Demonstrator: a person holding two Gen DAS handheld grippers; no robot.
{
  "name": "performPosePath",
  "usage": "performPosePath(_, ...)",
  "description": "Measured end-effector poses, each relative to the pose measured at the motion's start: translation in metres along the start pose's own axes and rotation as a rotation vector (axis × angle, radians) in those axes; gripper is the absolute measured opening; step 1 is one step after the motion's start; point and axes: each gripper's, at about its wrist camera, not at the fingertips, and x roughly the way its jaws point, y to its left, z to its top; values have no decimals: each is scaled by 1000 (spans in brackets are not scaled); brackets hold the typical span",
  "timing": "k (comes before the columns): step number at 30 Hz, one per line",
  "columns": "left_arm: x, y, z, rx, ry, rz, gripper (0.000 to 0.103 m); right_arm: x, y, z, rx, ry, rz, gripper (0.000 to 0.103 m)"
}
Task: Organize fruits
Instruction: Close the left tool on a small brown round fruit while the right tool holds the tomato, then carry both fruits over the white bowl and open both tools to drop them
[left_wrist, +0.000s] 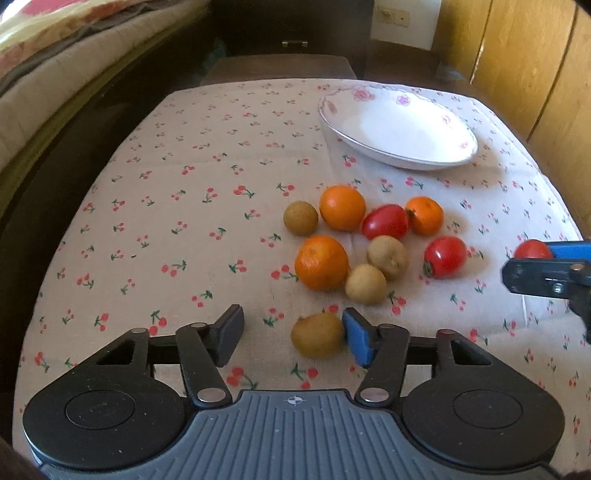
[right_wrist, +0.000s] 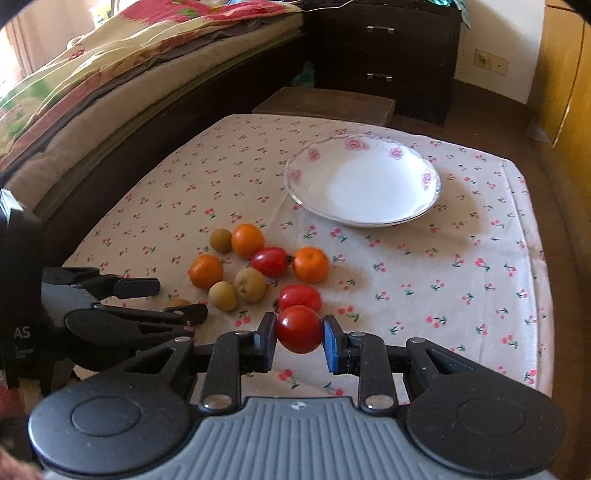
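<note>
A cluster of fruit lies on the cherry-print cloth: three oranges (left_wrist: 321, 262), red tomatoes (left_wrist: 445, 256) and several brown kiwis (left_wrist: 365, 283). My left gripper (left_wrist: 293, 338) is open low over the cloth; a kiwi (left_wrist: 317, 334) lies between its fingers, touching the blue right pad (left_wrist: 356, 341). My right gripper (right_wrist: 299, 341) is shut on a red tomato (right_wrist: 298, 328), held just above the cloth in front of the cluster. That tomato (left_wrist: 532, 249) also shows at the right edge of the left wrist view. A white floral plate (right_wrist: 364, 182) stands empty behind the fruit.
The small table (right_wrist: 480, 295) is covered by the cloth. A bed with a quilt (right_wrist: 110, 74) runs along the left. A dark drawer chest (right_wrist: 384, 51) and a low stool (right_wrist: 325, 105) stand behind the table. Wooden panels (left_wrist: 535, 66) are on the right.
</note>
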Motion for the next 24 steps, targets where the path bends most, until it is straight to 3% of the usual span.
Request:
performPosePath(3, -3, 0, -1, 10, 3, -15, 54, -4, -6, 1, 20, -7, -5, 28)
performPosePath(8, -8, -3, -9, 22, 2, -18, 48, -11, -12, -2, 38, -14, -19, 28)
performPosePath(10, -9, -5, -8, 20, 3, -25, 40, -14, -12, -3, 37, -20, -21, 28)
performPosePath(17, -12, -8, -11, 46, 2, -19, 37, -24, -17, -6, 44, -33, -46, 28)
performPosePath(24, -27, -5, -6, 19, -25, -62, 37, -20, -18, 6, 50, -46, -50, 28)
